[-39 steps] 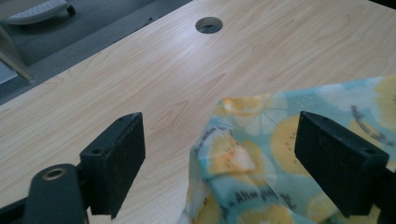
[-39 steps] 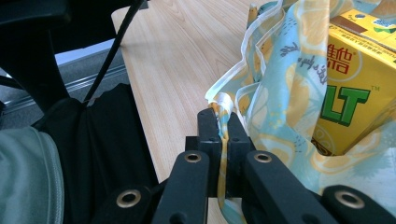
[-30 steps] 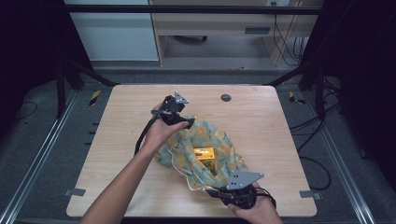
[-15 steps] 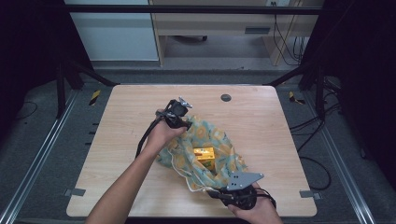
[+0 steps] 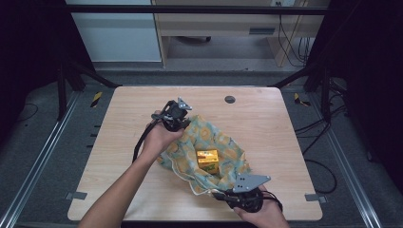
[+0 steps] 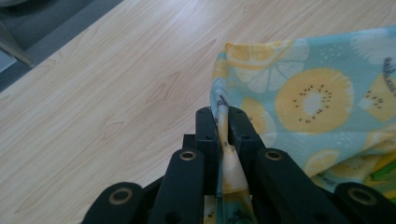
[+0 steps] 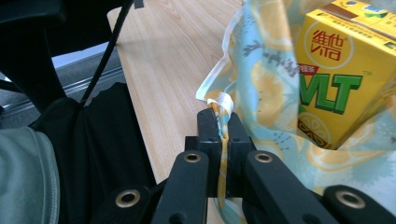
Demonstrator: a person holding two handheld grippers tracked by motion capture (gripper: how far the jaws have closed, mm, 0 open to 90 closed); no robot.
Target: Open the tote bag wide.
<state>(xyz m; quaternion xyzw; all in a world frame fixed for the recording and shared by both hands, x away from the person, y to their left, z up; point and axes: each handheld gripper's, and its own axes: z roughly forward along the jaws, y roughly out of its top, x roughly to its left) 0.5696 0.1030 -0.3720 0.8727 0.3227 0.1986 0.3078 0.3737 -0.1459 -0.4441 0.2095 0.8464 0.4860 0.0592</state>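
A light-blue cloth with yellow fruit slices (image 5: 223, 147) lies spread on the wooden table (image 5: 266, 118), with a yellow drink carton (image 5: 208, 160) lying on it. At the cloth's far left corner my left gripper (image 5: 183, 121) has just been closing, and its jaws now pinch the cloth's edge (image 6: 223, 122). At the near edge my right gripper (image 5: 223, 194) is shut on the cloth's hem (image 7: 223, 119). The yellow drink carton (image 7: 338, 74) stands close behind it in the right gripper view.
A small dark round hole (image 5: 230, 99) sits in the table's far middle. A metal frame rail (image 5: 38, 166) runs along the left side. Cables trail on the floor at the right (image 5: 323, 156). A light cabinet (image 5: 119, 33) stands beyond the table.
The left hand and its gripper have shifted right, toward the cloth's far corner, and now sit on its edge. The right gripper and the carton have stayed put.
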